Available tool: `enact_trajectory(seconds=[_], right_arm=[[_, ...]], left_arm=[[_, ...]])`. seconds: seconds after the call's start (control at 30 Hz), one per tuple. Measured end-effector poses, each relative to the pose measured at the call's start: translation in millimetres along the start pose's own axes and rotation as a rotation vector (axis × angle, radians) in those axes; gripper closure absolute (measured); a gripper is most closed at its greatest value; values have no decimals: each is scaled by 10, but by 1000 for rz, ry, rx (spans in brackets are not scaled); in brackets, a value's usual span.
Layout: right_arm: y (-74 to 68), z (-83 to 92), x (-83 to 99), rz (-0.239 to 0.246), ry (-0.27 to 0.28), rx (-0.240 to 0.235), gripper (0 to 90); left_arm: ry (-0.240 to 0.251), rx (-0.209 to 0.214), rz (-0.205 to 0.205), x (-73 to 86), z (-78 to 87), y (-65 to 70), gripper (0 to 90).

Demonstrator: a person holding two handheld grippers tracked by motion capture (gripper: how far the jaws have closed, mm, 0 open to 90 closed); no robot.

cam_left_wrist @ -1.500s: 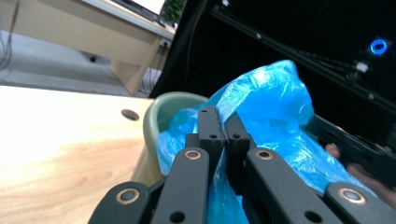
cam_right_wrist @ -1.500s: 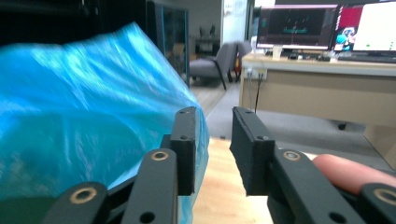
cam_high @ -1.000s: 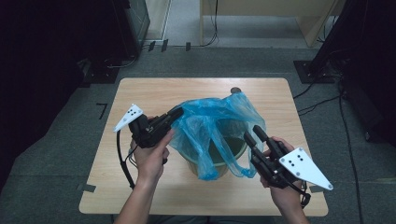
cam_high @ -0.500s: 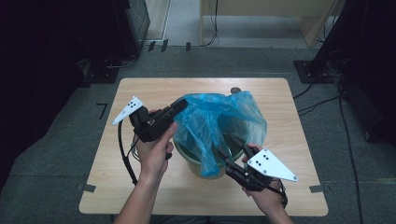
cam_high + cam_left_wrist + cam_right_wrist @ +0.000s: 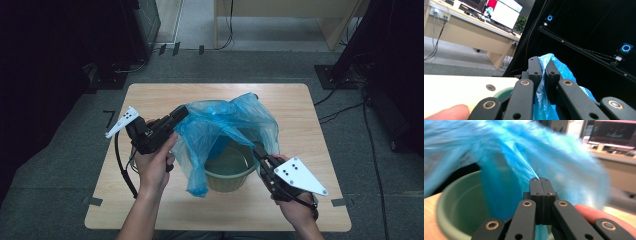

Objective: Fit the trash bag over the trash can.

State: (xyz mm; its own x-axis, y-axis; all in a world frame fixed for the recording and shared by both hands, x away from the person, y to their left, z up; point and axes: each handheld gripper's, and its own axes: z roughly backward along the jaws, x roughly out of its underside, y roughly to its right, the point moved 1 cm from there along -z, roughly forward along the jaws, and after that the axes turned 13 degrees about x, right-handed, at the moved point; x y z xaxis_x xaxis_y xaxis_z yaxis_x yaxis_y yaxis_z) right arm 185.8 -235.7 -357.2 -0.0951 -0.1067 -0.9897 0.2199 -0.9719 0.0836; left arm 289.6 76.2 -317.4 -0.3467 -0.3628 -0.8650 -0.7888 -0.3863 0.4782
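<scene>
Holding a blue bag (image 5: pixel 225 130) over a green bucket (image 5: pixel 227 172) on the table (image 5: pixel 150 97) — that is the two grippers' job. The left gripper (image 5: pixel 181 113) pinches the bag's left edge tight (jaws closed on it). The right gripper (image 5: pixel 259 151) has just been closing — its jaws now squeeze the bag's right edge.

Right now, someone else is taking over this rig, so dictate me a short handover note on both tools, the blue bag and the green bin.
Left tool: shut on the blue bag, pinching its left edge, raised above the table.
Right tool: jaws have just been closing, now shut on the bag's right edge near the green bin rim.
Things: bin stands upright mid-table; bag is spread open over it, partly hanging down the bin's front outside.
Done: both edges gripped, bag opened.
Left: probably pull the bag's mouth down around the rim; lining not yet seated.
</scene>
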Motion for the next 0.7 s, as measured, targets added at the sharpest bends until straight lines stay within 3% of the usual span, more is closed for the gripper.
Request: enact_trajectory(seconds=[0.07,0.13,0.2,0.3,0.47,0.6,0.7], right_arm=[[97,34,-29,16,10,25,900],[198,82,-49,2,5,21,900],[267,134,-32,24,1,20,900],[336,240,82,63,-12,30,900],[474,374,291,58,-50,45,900],[513,470,427,100,-73,36,900],[547,527,534,67,-106,36,900]], left_arm=[[0,-2,1,-7,46,-28,864],[-2,-2,6,-9,85,-46,868],[-12,1,6,-5,117,-59,872],[-26,7,7,8,167,-61,879],[-33,4,-4,18,248,-36,889],[-37,-10,-1,23,321,-66,891],[-38,-10,19,55,361,-109,893]])
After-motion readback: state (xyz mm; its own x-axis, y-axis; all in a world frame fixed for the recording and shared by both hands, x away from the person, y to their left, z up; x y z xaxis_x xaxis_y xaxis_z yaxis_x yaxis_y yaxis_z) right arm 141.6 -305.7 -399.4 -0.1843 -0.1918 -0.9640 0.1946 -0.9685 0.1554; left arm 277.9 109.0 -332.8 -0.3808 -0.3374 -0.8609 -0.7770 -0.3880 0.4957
